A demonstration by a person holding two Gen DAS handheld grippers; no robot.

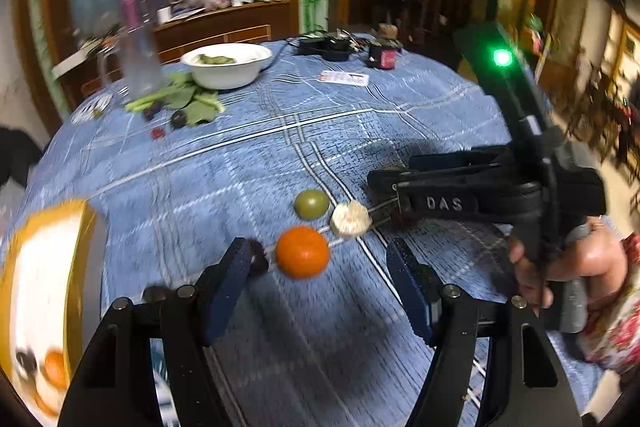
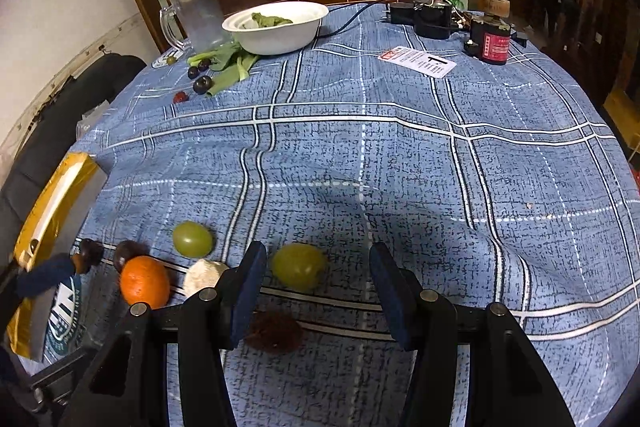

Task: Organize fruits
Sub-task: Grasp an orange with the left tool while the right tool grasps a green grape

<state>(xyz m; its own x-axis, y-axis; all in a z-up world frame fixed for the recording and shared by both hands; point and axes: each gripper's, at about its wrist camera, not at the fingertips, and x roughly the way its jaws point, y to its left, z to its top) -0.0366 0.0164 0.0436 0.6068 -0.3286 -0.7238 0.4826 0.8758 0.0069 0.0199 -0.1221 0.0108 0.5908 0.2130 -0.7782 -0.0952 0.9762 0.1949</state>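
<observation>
We are judging the sorting barely begun — an orange (image 2: 144,281), two green fruits (image 2: 192,238) (image 2: 298,264), a pale peeled piece (image 2: 205,275), dark fruits (image 2: 127,254) and a reddish one (image 2: 274,329) are all lying loose near the table's (image 2: 400,163) near edge, with more dark fruits (image 2: 202,84) sitting at the far left corner. We are holding the left gripper (image 1: 320,287) spread around the orange without touching it, and the right gripper (image 2: 316,291) spread and empty just over the reddish fruit. The white bowl (image 2: 276,39) at the far edge is holding only greens, the glass mug (image 2: 198,17) beside it is looking empty, and the yellow tray (image 1: 76,227) at the left edge is holding something orange and something dark — too blurred for us to name.
</observation>
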